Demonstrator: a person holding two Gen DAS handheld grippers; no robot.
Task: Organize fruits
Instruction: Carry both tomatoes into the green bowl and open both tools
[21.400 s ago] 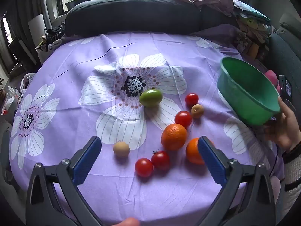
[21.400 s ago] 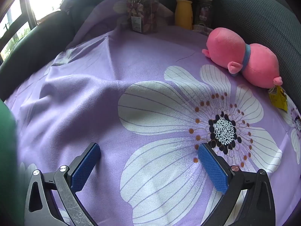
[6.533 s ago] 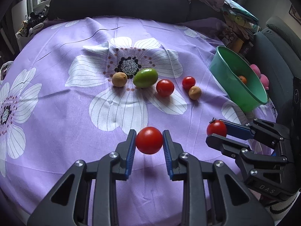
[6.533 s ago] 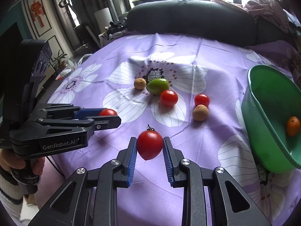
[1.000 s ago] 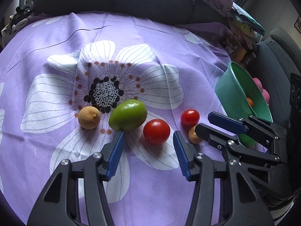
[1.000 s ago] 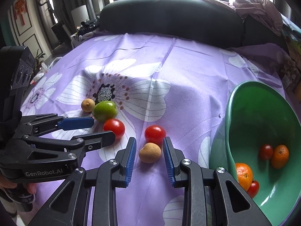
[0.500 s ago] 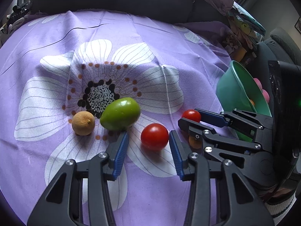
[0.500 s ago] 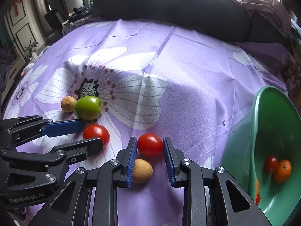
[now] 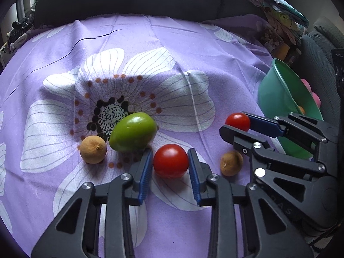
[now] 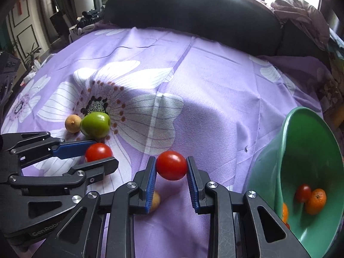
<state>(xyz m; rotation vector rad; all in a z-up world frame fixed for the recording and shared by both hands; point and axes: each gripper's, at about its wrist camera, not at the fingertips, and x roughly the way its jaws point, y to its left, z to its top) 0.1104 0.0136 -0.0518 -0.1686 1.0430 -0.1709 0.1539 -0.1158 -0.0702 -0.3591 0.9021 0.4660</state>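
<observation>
On the purple flowered cloth lies a large red tomato (image 9: 171,160). My left gripper (image 9: 169,152) has it between the blue pads; the jaws are closing and both pads touch its sides. My right gripper (image 10: 171,159) is shut on a smaller red tomato (image 10: 171,165), held just above the cloth. A brown fruit (image 10: 155,201) lies half hidden under its left finger. In the left wrist view that right gripper (image 9: 236,122) is to the right, in front of the tilted green bowl (image 9: 279,99). The bowl (image 10: 301,150) holds oranges and tomatoes.
A green fruit (image 9: 133,134) and a second brown fruit (image 9: 93,149) lie touching, just left of the left gripper. A dark sofa back (image 10: 193,15) borders the far side. A pink plush toy (image 9: 315,97) sits behind the bowl, and clutter is piled at the far right.
The left jaws have narrowed from well apart to touching the large tomato. The right gripper has gone from over the brown fruit to the small tomato, which now sits between its pads.
</observation>
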